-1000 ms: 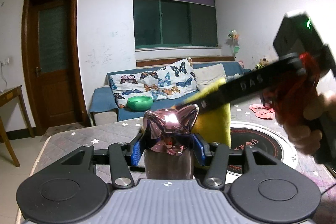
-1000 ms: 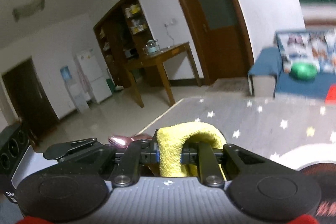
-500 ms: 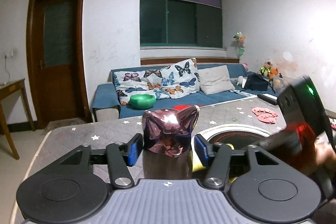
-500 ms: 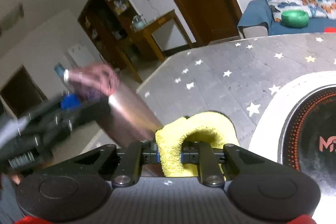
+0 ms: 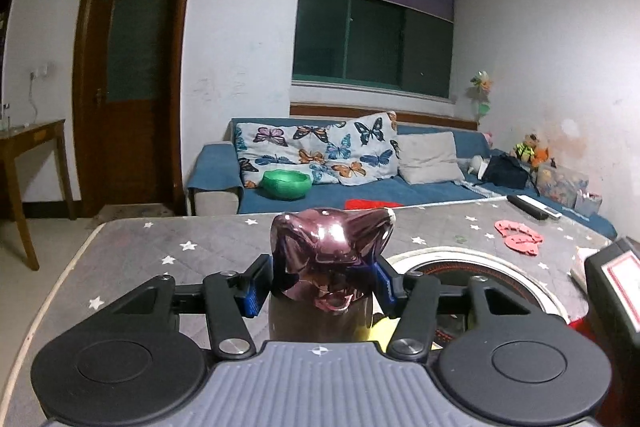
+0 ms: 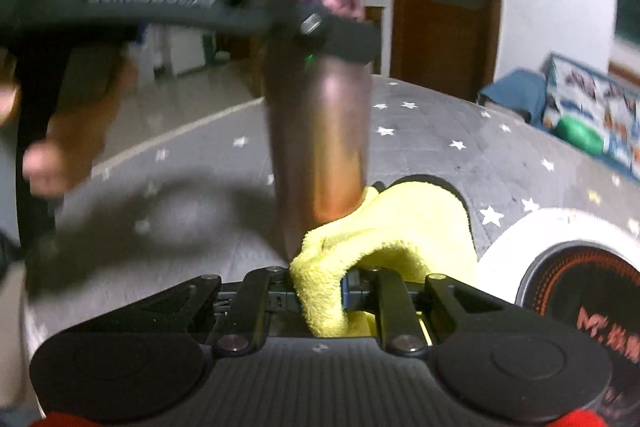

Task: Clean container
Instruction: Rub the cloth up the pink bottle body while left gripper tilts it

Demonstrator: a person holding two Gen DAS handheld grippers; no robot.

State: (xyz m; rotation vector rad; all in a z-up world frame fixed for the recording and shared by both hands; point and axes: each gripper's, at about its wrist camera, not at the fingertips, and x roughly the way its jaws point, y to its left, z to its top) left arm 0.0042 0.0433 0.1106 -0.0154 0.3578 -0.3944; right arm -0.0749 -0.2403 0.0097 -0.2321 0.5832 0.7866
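pink metal bottle [image 6: 320,139] stands upright, left gripper [image 5: 322,285] clenched round its neck; right gripper [image 6: 322,293], pinching folded yellow terry cloth [image 6: 384,227], presses against its lower side.

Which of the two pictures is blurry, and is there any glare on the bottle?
Right wrist view: motion blur smears the left hand-held gripper and the hand, while the yellow cloth stays fairly sharp. Left wrist view: sharp, with fisheye bending of the walls; bright glare spots sit on the bottle cap.
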